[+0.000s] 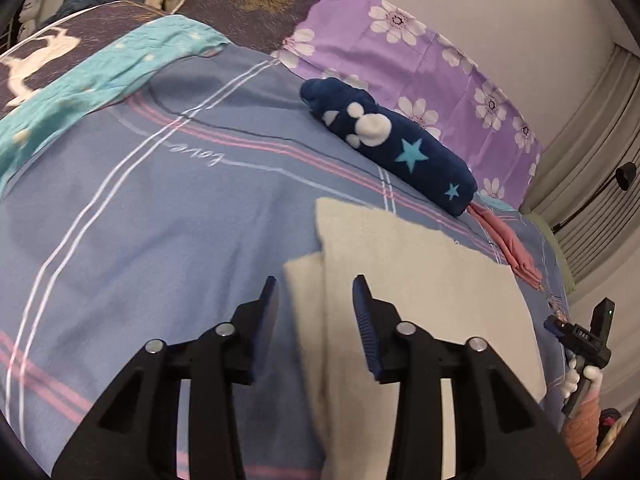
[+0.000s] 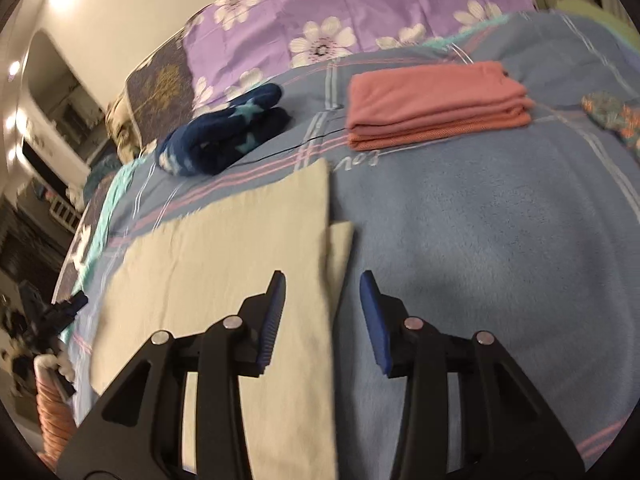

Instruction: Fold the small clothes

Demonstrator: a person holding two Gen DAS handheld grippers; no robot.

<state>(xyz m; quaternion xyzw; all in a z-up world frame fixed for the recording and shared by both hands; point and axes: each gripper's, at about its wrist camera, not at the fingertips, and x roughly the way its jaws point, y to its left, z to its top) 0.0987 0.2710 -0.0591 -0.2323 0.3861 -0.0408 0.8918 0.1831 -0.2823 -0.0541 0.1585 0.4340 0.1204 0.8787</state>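
Note:
A cream cloth (image 1: 420, 280) lies flat on the blue bedspread (image 1: 160, 208), partly folded, with a lower layer sticking out at its side edge. My left gripper (image 1: 316, 300) is open above its left edge, holding nothing. In the right wrist view the same cream cloth (image 2: 224, 272) lies left of centre, and my right gripper (image 2: 323, 296) is open over its right edge, holding nothing. The right gripper also shows in the left wrist view (image 1: 580, 340) at the far right, and the left gripper shows in the right wrist view (image 2: 52, 312) at the far left.
A folded navy fleece with stars (image 1: 392, 140) lies beyond the cloth, also in the right wrist view (image 2: 224, 136). A folded pink stack (image 2: 436, 104) sits at the back right. A purple flowered pillow (image 2: 352, 8) lines the bed's far side. A small patterned item (image 2: 612, 116) lies at the right.

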